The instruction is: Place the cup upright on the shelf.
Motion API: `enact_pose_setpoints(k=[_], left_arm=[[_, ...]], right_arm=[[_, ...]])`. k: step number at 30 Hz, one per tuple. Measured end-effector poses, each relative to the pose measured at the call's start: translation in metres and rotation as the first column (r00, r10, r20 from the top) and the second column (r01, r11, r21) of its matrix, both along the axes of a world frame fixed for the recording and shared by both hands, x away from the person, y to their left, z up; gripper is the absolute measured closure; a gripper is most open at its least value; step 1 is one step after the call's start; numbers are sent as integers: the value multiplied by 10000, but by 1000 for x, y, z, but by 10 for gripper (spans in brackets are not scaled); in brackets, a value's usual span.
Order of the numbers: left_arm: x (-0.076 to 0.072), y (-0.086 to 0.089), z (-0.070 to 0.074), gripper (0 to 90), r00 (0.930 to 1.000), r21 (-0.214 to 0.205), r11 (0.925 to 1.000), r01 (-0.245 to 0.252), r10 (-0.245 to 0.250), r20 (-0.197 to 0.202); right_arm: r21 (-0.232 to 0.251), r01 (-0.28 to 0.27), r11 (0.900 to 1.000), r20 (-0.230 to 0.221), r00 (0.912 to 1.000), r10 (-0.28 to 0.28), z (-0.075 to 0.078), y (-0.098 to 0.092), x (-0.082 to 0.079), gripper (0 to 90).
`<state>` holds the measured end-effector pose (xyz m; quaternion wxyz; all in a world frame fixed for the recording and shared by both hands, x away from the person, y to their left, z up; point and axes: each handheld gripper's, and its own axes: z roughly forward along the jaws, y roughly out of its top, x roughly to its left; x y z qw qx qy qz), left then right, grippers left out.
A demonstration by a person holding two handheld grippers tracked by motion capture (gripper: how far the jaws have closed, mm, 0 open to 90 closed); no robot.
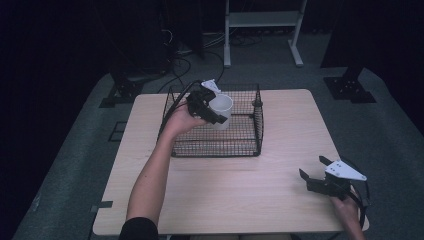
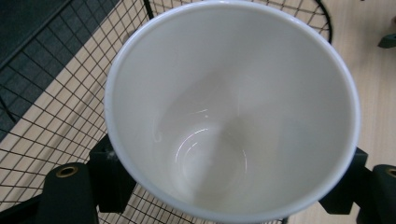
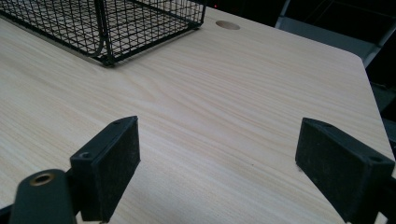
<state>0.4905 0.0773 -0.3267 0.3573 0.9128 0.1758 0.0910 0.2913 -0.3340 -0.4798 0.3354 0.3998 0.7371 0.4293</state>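
Over wire basket [image 1: 215,120], far left: left gripper [image 1: 216,107] clamped on white mug [image 1: 221,111], mouth up, basket floor straight below. Near right on counter [image 1: 225,185]: right gripper [image 1: 320,172] wide open, empty.

L gripper [image 1: 212,107]: black body w/ a white-grey plate showing on top, black cable trailing off it. In the left gripper view its pads [image 2: 108,175] are looking like chunky matte-black blocks, a brass-ringed screw hole sitting on the arm beside one. R gripper [image 1: 316,175]: black frame, grey three-cornered plate on top w/ small dark holes, black cable looping off it. Its pads [image 3: 109,168] are showing as flat black rectangles w/ small screw recesses, brass eyelet below. Person is wearing a dark short sleeve [image 1: 137,227].
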Motion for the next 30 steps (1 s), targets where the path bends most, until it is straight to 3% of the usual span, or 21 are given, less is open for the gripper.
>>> enact_pose_setpoints(k=[15,24,30], left_arm=[[18,0,-20,222,9987,78,9995,-292,295,-408],[29,0,-35,221,9953,-48,9993,-360,354,-897],[31,-1,-39,221,9962,-25,9996,-292,289,-828]], right_arm=[[14,-25,10000,-3,10000,25,0,0,0,131],[13,-23,10000,7,10000,23,0,0,0,130],[7,-24,10000,11,10000,24,0,0,0,131]])
